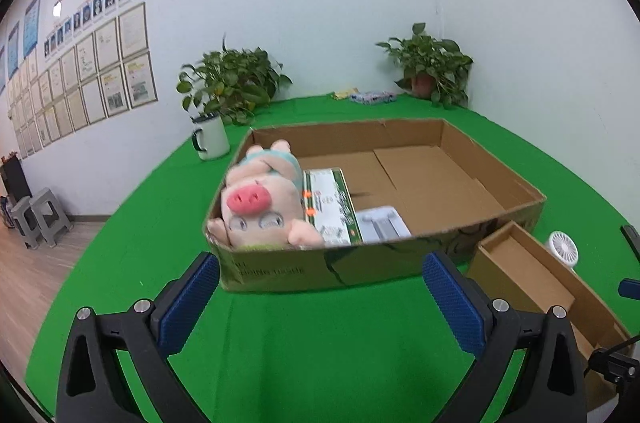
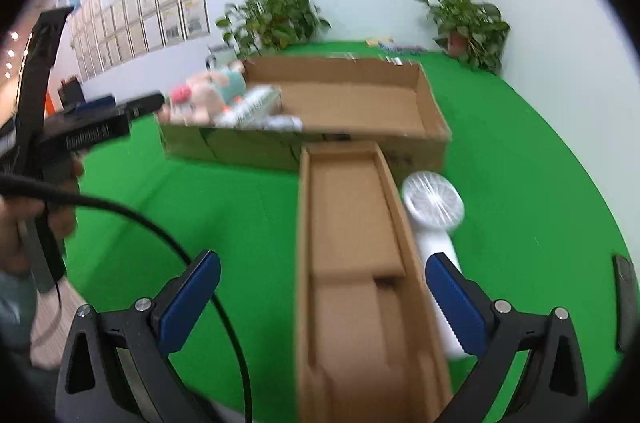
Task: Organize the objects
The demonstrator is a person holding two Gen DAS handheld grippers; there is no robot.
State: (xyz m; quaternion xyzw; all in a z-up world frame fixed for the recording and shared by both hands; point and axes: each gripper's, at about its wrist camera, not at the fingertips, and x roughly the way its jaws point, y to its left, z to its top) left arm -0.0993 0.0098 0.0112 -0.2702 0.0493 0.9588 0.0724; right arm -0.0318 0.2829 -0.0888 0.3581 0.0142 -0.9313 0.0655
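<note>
A plush pig, a green packet and a white item lie in the large box at centre frame; a handheld fan and narrow box remain outside on the green table; left gripper and right gripper both gape wide, empty.

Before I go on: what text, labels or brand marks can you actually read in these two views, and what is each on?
No text reads with certainty.
Large cardboard box, front wall: dark print, upside down, blurred.
Green and white carton: small print, unreadable.
Left gripper body, seen from the right wrist: white lettering, blurred.
Wall frames: too small.
</note>
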